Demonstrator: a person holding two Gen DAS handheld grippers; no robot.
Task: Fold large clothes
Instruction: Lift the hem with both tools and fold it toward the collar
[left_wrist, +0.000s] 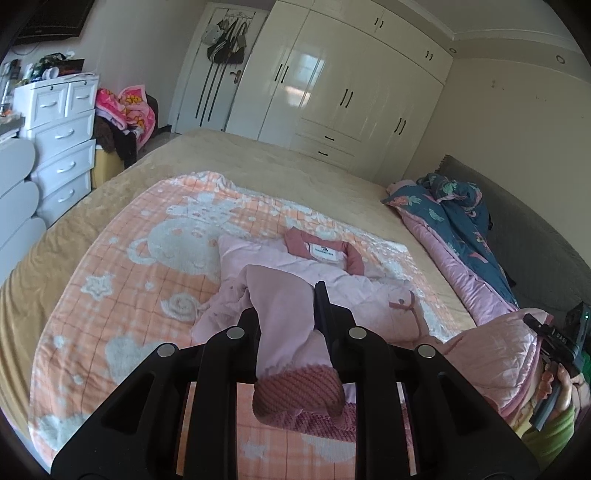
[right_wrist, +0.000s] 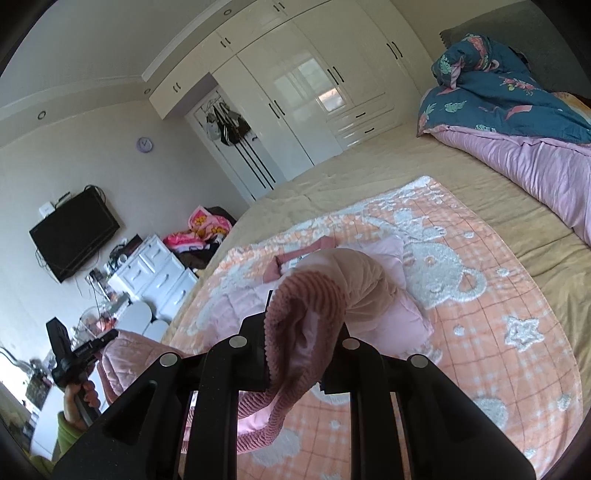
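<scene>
A pink padded jacket (left_wrist: 295, 280) with a darker pink collar (left_wrist: 321, 253) lies on an orange patterned blanket (left_wrist: 122, 295) on the bed. My left gripper (left_wrist: 291, 314) is shut on one sleeve; its ribbed dark pink cuff (left_wrist: 299, 393) hangs toward the camera. My right gripper (right_wrist: 299, 332) is shut on the other sleeve, whose ribbed cuff (right_wrist: 306, 314) bulges between the fingers. The jacket body (right_wrist: 369, 295) lies beyond it. Both sleeves are lifted off the blanket. The right gripper also shows at the right edge of the left wrist view (left_wrist: 557, 343).
A beige bed cover (left_wrist: 295, 166) lies under the blanket. A rolled pink and blue quilt (right_wrist: 517, 129) lies along the headboard side. White drawers (left_wrist: 62, 147) stand beside the bed, and a white wardrobe (left_wrist: 351, 81) stands beyond its far edge.
</scene>
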